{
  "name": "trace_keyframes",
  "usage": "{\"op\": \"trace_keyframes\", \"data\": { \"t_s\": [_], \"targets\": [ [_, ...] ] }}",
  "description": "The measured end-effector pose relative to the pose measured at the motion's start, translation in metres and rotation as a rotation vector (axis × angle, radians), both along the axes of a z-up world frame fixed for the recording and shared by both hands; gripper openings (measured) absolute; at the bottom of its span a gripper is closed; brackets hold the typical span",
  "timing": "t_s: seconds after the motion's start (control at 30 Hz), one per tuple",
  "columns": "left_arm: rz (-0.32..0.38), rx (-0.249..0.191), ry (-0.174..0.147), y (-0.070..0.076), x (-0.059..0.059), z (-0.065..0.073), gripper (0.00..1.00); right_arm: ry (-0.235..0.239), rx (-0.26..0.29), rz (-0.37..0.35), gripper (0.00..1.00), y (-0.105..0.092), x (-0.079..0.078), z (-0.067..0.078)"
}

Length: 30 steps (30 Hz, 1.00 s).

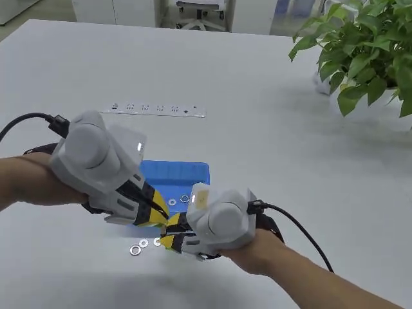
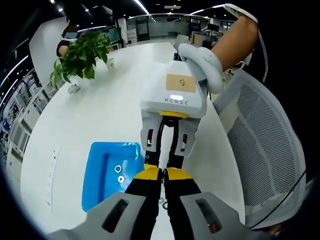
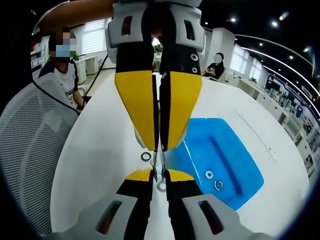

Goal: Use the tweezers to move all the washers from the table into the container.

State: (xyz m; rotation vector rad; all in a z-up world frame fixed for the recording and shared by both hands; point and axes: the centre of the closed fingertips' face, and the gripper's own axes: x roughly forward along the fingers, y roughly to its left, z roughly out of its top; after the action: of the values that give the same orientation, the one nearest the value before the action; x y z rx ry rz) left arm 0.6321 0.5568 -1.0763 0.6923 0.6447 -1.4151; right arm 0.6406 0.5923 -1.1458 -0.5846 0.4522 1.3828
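On a white table (image 1: 257,77), three washers (image 1: 135,250) lie just near of the blue tray (image 1: 174,174), which holds two more. Above them the tweezers (image 3: 159,167) are pinched by both the left gripper (image 2: 163,172) and the right gripper (image 3: 159,177), tips meeting, jaws pressed together.

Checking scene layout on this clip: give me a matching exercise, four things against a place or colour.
1 container
2 potted plant
3 power strip
4 loose washers

a green, far right of the table
b white, beyond the container
c blue
d on the table, on the person's side of the container

Pairs: 1-c, 2-a, 3-b, 4-d
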Motion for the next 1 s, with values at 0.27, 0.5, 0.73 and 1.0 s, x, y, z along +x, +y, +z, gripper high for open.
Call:
{"op": "trace_keyframes", "data": {
  "t_s": [0.27, 0.5, 0.73, 1.0],
  "targets": [
    [-0.002, 0.004, 0.01, 0.0, 0.001, -0.008, 0.06, 0.009, -0.009, 0.001, 0.12, 0.0, -0.001, -0.008],
    [-0.001, -0.004, 0.017, 0.0, 0.003, -0.01, 0.06, 0.018, -0.004, -0.009, 0.12, -0.001, 0.002, -0.011],
    [0.0, -0.014, 0.029, 0.0, 0.003, -0.009, 0.06, 0.025, 0.002, -0.015, 0.12, -0.001, 0.002, -0.011],
    [-0.005, -0.022, 0.054, 0.0, 0.005, -0.009, 0.06, 0.03, 0.005, -0.021, 0.13, 0.0, 0.001, -0.011]
  ]
}}
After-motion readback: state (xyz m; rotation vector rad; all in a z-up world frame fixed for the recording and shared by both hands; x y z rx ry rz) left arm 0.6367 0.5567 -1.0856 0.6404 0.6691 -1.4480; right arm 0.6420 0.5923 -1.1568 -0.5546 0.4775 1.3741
